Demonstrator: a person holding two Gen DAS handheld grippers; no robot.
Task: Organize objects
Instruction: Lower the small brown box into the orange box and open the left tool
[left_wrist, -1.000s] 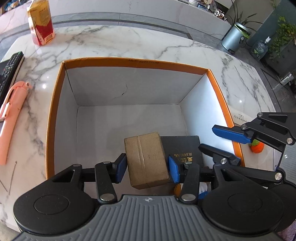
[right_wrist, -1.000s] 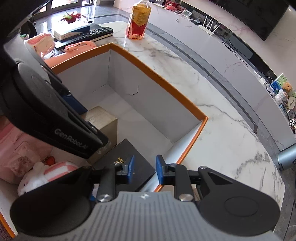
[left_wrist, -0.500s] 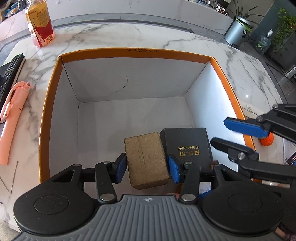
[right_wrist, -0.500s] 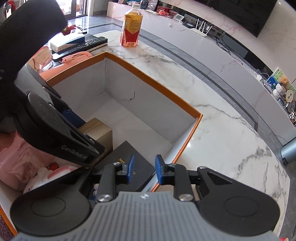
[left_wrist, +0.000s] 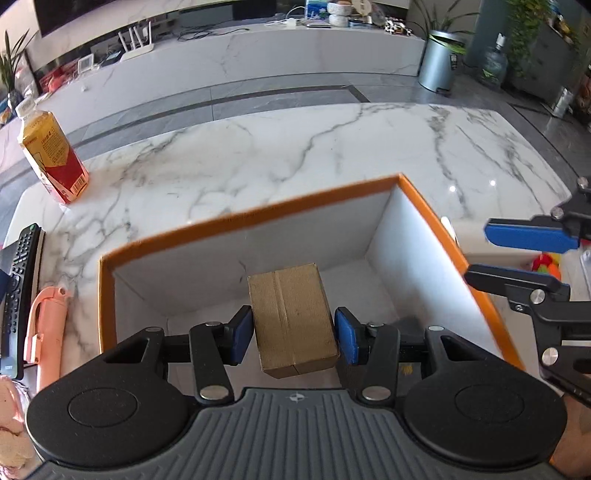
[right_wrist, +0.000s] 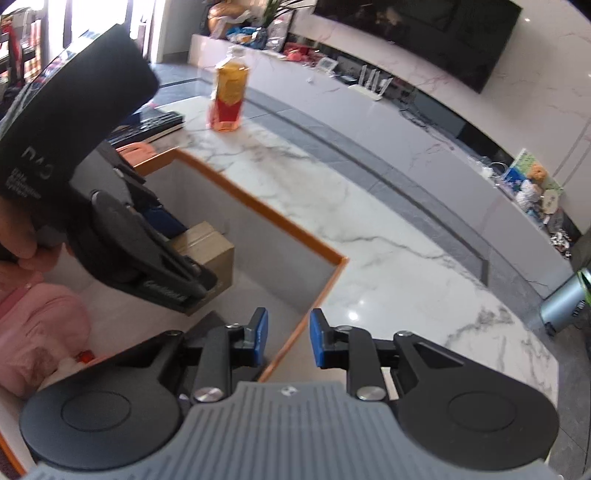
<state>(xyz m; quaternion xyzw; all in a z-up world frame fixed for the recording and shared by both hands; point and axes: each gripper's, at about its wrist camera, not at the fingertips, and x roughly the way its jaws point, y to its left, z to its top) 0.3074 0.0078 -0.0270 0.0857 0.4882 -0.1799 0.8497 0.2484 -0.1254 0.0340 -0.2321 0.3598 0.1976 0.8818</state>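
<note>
left fingers clamp cardboard box over orange-rimmed bin for sorting; right fingers empty, near-closed, parked at 3 o'clock, clear.

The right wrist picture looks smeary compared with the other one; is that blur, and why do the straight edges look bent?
Right wrist view: motion blur softens the bottle and the orange-rimmed box. Left wrist view: sharper, with small glare spots on the marble table. Both views: the fisheye lens bows straight edges near the borders.
</note>
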